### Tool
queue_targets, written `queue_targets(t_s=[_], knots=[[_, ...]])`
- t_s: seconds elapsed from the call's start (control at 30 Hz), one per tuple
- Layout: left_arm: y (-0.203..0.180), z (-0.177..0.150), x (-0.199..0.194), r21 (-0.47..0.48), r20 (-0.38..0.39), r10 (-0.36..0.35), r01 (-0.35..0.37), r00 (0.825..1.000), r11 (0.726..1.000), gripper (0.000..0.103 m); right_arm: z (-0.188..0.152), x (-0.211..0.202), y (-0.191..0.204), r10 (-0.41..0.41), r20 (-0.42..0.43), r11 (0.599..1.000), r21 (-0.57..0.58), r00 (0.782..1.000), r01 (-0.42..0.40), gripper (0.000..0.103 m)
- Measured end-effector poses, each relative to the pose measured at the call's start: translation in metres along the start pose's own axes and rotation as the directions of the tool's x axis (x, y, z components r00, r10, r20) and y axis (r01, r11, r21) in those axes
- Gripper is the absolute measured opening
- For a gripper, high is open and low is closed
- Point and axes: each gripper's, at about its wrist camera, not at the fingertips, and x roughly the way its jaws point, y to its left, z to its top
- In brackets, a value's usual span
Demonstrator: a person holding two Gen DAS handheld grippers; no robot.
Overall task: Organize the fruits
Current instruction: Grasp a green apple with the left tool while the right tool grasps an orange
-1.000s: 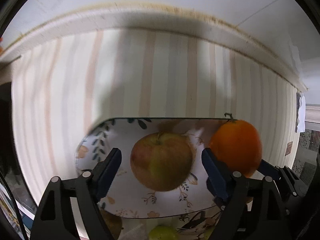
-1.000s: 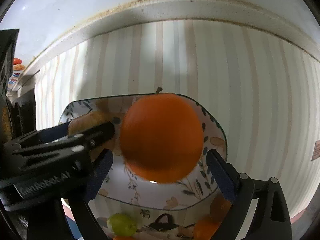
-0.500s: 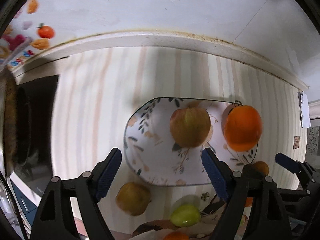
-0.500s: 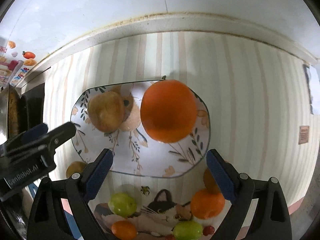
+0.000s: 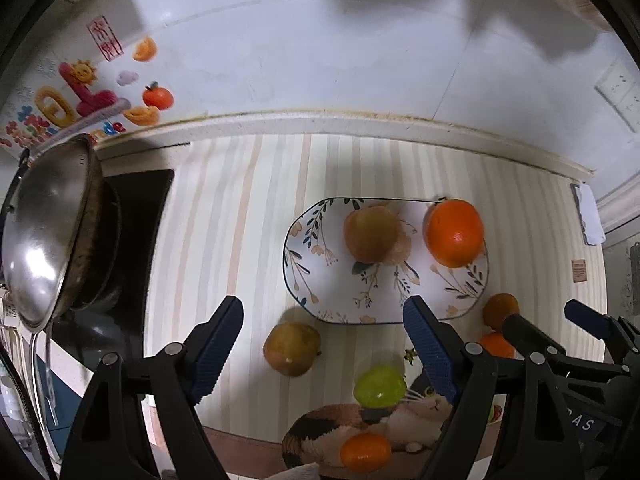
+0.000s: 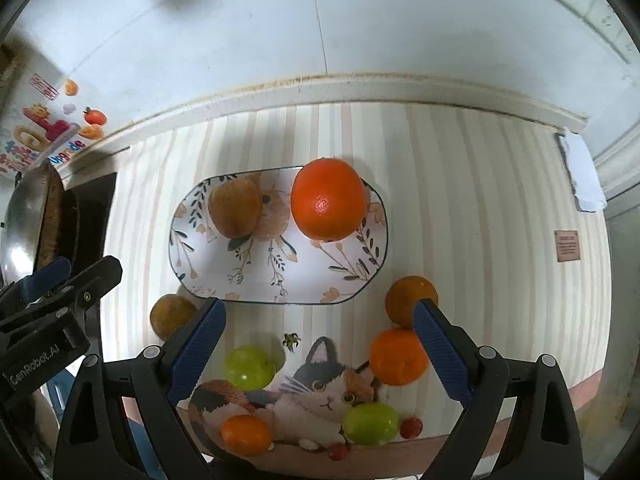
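1. Landmark: floral plate, oblong, flat on the striped counter.
2. On the plate: brownish apple at its left half, large orange at its right half near the far rim. Apart from each other; nothing else on the plate.
3. Off the plate, near-left corner: yellow-brown fruit on the counter, just beside the rim.
4. Off the plate, near-right corner: dull orange fruit, with a brighter orange just nearer the camera than it.
5. Nearer than the plate: cat-print mat carrying a green fruit at its left, a second green fruit at its right, a small orange at the near-left edge, and small red berries at the near-right edge.
6. Far left of the plate: steel wok on a dark hob.
7. Left gripper: jaws wide apart, nothing between them, hanging above the counter at the plate's near-left side.
8. Right gripper: jaws wide apart, empty, hanging above the mat at the plate's near edge.
9. Both grippers clear of all fruit.
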Motion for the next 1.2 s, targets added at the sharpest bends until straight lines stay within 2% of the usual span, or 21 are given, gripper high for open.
queue_targets(t_s=[0.2,0.4,0.57,0.7,0.9,1.07,1.17,1.2], knots=[[0.000,-0.020,-0.027,0.004,0.047,-0.013,0.013,0.999,1.000,0.082,-0.020,-0.035,-0.004,-0.015,0.081,1.000,0.018,0.997,0.014,0.097],[-0.002,-0.034,-0.035,0.008,0.050,-0.025,0.024,0.998,1.000,0.082,-0.037,-0.042,-0.016,0.014,0.084,0.998,0.061,0.996,-0.019,0.097],[-0.007,-0.053,-0.012,0.027,-0.026,-0.036,0.036,0.999,0.999,0.082,-0.057,-0.027,-0.038,0.079,0.022,0.989,0.127,0.997,-0.081,0.097],[-0.018,-0.070,0.029,0.063,-0.134,-0.006,0.015,0.991,0.998,0.082,-0.075,0.008,-0.068,0.099,-0.063,0.973,0.213,0.993,-0.084,0.097],[-0.030,-0.076,0.098,0.021,-0.310,-0.052,0.061,0.949,0.998,0.082,-0.083,0.076,-0.111,0.143,-0.152,0.931,0.356,0.978,-0.081,0.095],[-0.043,-0.075,0.143,-0.027,-0.424,-0.115,0.115,0.898,0.993,0.082,-0.080,0.115,-0.117,0.144,-0.211,0.929,0.364,0.967,-0.059,0.088],[-0.049,-0.074,0.160,-0.044,-0.446,-0.123,0.116,0.886,0.992,0.082,-0.077,0.130,-0.115,0.145,-0.239,0.933,0.356,0.960,-0.052,0.080],[-0.050,-0.074,0.163,-0.050,-0.447,-0.127,0.116,0.886,0.992,0.075,-0.076,0.134,-0.114,0.142,-0.245,0.934,0.353,0.959,-0.048,0.074]])
